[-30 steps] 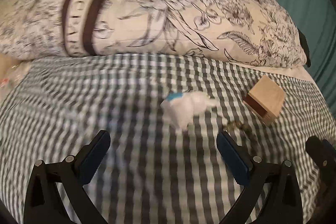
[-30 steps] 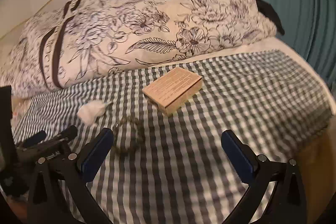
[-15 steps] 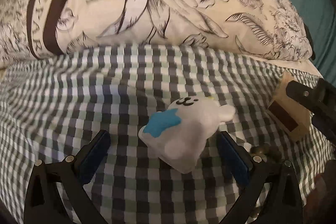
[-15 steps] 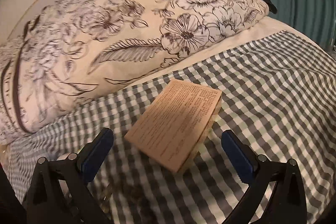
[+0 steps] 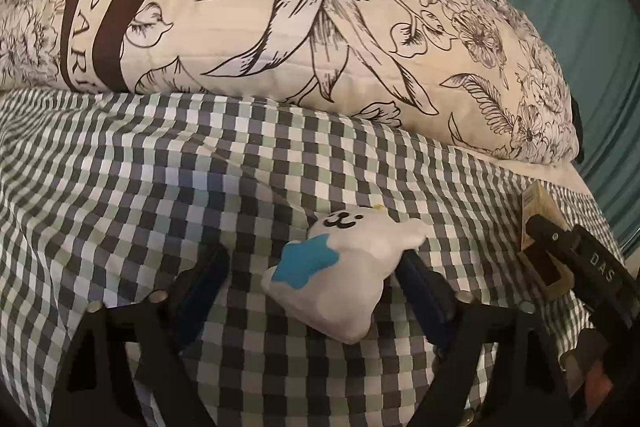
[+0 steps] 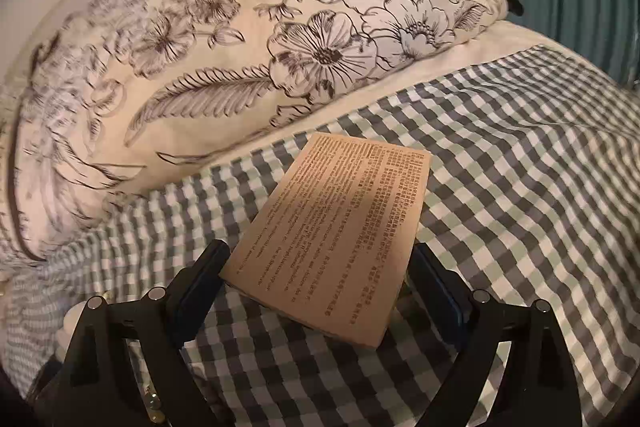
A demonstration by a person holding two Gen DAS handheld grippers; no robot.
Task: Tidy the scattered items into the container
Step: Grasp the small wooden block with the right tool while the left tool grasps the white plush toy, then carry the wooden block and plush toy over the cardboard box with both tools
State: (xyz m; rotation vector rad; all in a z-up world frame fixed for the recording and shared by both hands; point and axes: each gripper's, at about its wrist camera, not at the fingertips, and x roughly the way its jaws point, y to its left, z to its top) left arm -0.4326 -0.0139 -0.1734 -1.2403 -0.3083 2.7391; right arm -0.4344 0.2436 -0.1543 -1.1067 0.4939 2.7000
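**Both grippers down among the clutter, nothing yet lifted**

Left gripper (image 5: 316, 297) first: its fingers stood wide apart around the white plush toy (image 5: 340, 275), the one with the blue star patch and a little stitched face. The right-hand pad (image 5: 420, 287) looked to be touching the toy's flank; the left-hand pad sat clear of it, with checked cloth showing between. So, straddled but not clamped.

Over to the right gripper (image 6: 320, 287): fingers also spread, framing the near end of the tan cardboard box (image 6: 340, 231) with its printed text face up. The box lay flat on the gingham bedspread (image 6: 520, 187), and whether either pad actually touched its edges could not be told from here.

Outward from there, both tools were held low and nearly level over the bed, pointed towards the floral pillow (image 5: 300, 19) at the head. In the left wrist view the right gripper showed at the far right edge, already at the box, so the two hands worked side by side.

As for progress, it looked like early days. Toy and box both lay on the bedspread, and no container showed in either view. Grasp, lift and carry seemed still to come for both.
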